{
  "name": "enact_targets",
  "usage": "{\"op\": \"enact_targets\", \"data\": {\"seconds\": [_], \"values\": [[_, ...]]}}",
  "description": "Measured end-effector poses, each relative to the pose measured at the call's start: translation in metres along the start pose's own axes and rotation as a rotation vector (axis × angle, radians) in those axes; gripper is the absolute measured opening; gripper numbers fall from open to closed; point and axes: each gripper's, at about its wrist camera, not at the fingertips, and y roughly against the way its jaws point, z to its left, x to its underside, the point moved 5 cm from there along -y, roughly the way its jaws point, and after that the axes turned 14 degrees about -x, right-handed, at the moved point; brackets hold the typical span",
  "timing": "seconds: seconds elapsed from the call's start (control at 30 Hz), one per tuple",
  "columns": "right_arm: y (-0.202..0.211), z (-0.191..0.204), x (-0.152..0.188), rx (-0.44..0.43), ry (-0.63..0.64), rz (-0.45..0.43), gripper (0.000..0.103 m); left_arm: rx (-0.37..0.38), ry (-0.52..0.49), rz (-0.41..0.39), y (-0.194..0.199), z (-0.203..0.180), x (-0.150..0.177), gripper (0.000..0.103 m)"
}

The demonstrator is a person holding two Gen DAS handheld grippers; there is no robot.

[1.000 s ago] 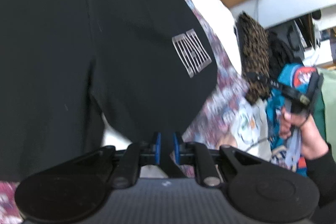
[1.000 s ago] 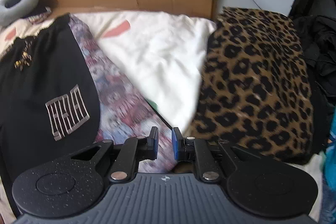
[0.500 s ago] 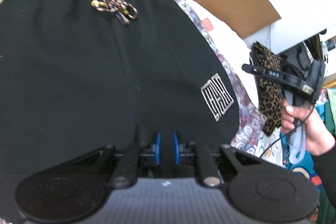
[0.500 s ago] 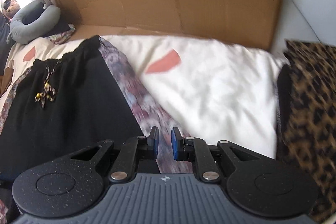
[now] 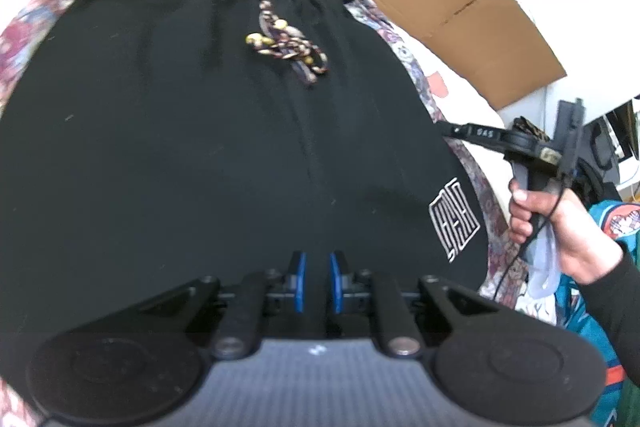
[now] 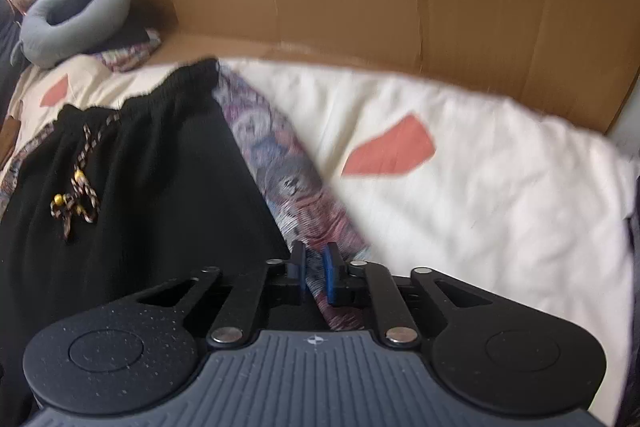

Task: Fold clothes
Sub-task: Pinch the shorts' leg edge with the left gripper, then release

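Both hands have swung back over the shorts (image 5: 224, 147), which now lie spread flat on the bed (image 6: 460, 187), waistband at the far end, drawstring (image 5: 288, 43) on top. Left claw (image 5: 317, 281) sits nearly clenched low over the black fabric; can't tell if it pinches any. Right claw (image 6: 315, 277) has just been closing at the shorts' right edge, over the patterned cloth (image 6: 288, 187), nothing clearly gripped. Looks like setup for the first fold; next it needs a proper pinch on an edge.
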Motion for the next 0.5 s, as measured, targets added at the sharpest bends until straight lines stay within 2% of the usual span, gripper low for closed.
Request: {"op": "enact_targets", "data": {"seconds": [0.23, 0.33, 0.4, 0.5], "values": [[0.01, 0.002, 0.016, 0.015, -0.022, 0.044, 0.007, -0.061, 0.073, -0.007, 0.033, 0.042, 0.028, 0.013], [0.031, 0.006, 0.014, 0.01, -0.029, 0.036, 0.007, -0.101, 0.128, -0.062, 0.053, 0.063, 0.028, 0.013], [0.048, 0.011, 0.012, -0.001, -0.03, 0.02, 0.008, -0.121, 0.181, -0.103, 0.066, 0.077, 0.028, 0.019], [0.07, 0.021, 0.015, -0.028, -0.053, -0.023, 0.008, -0.16, 0.245, -0.156, 0.083, 0.099, 0.027, 0.022]]}}
